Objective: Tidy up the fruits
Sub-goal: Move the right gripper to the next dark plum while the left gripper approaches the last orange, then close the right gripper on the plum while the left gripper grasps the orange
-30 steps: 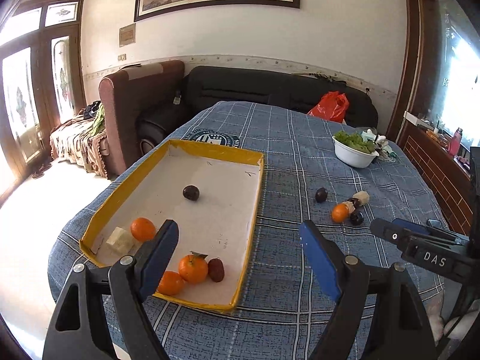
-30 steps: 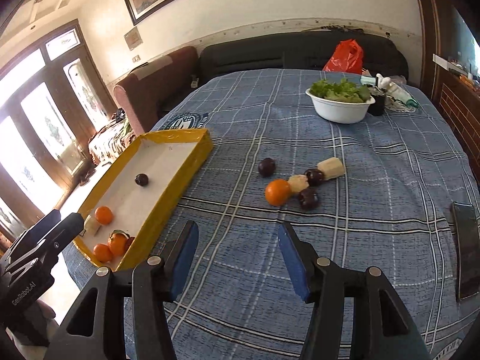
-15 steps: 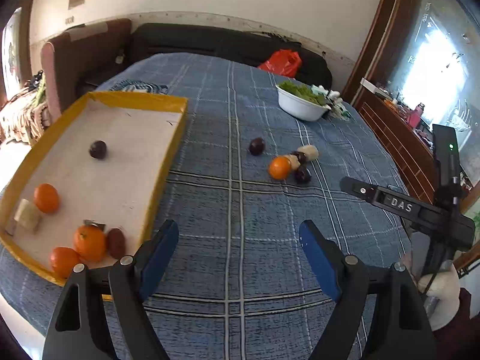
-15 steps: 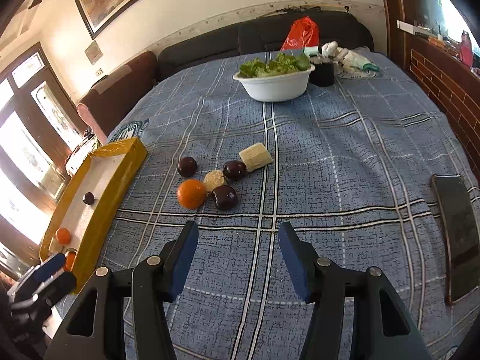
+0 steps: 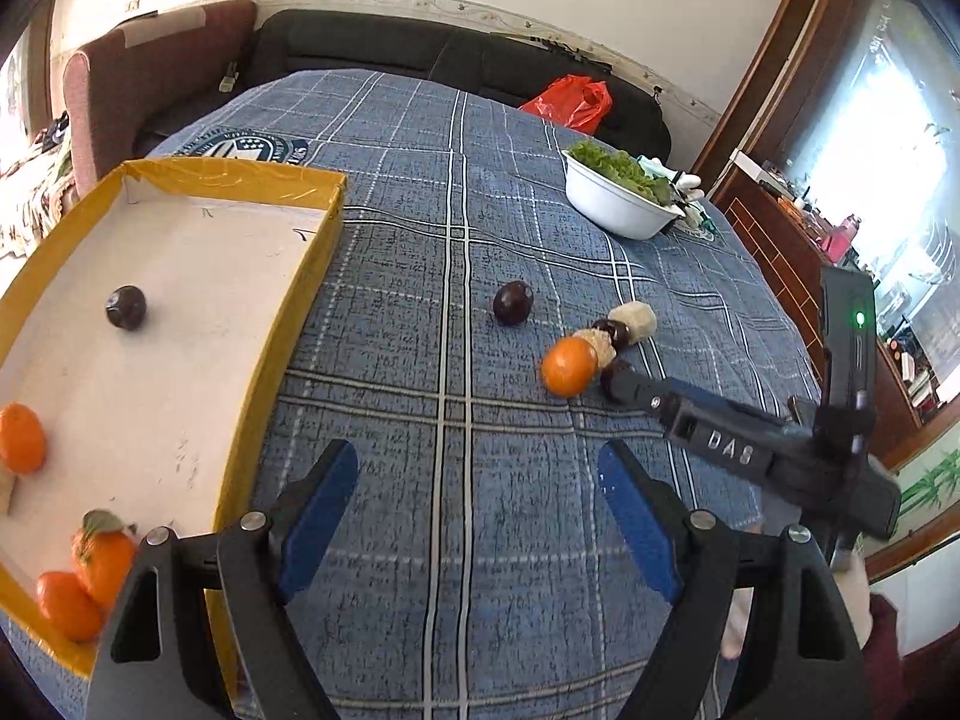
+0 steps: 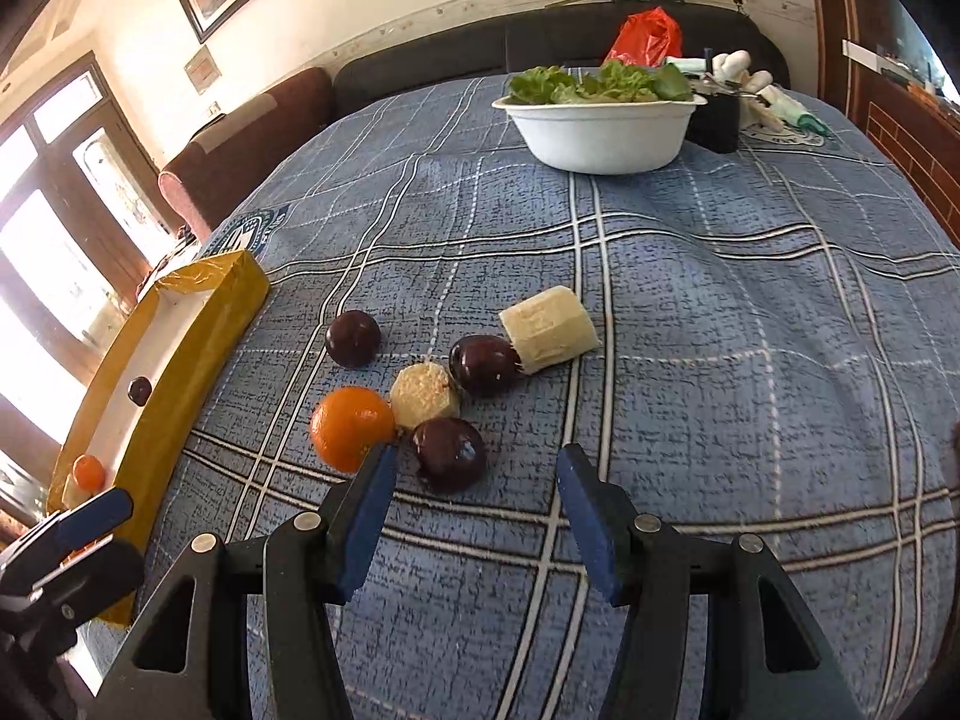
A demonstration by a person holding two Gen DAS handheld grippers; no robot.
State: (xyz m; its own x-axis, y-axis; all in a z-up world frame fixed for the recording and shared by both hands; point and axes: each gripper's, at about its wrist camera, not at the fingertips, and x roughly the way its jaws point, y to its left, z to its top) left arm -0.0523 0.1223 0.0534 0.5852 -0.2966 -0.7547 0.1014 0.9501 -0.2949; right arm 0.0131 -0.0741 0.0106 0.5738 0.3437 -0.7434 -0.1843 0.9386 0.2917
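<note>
A cluster of fruit lies on the blue plaid tablecloth: an orange (image 6: 353, 427), three dark plums (image 6: 450, 453) (image 6: 483, 363) (image 6: 353, 338) and two pale cut pieces (image 6: 425, 395) (image 6: 549, 328). My right gripper (image 6: 477, 483) is open and empty, just short of the nearest plum. My left gripper (image 5: 480, 504) is open and empty over bare cloth, right of the yellow-rimmed tray (image 5: 288, 300). The tray holds three oranges (image 5: 21, 438) (image 5: 102, 558) (image 5: 66, 606) and a plum (image 5: 126, 307). The cluster's orange (image 5: 569, 366) also shows in the left wrist view.
A white bowl of lettuce (image 6: 600, 120) stands at the far side with a dark cup (image 6: 714, 114) and small items beside it. A red bag (image 6: 648, 36) lies on the black sofa behind. An armchair (image 5: 150, 78) stands at the far left.
My right gripper has moved forward and down toward the fruit cluster, which looms larger. My left gripper has swung right, away from the tray, over the cloth. Both stay open.
</note>
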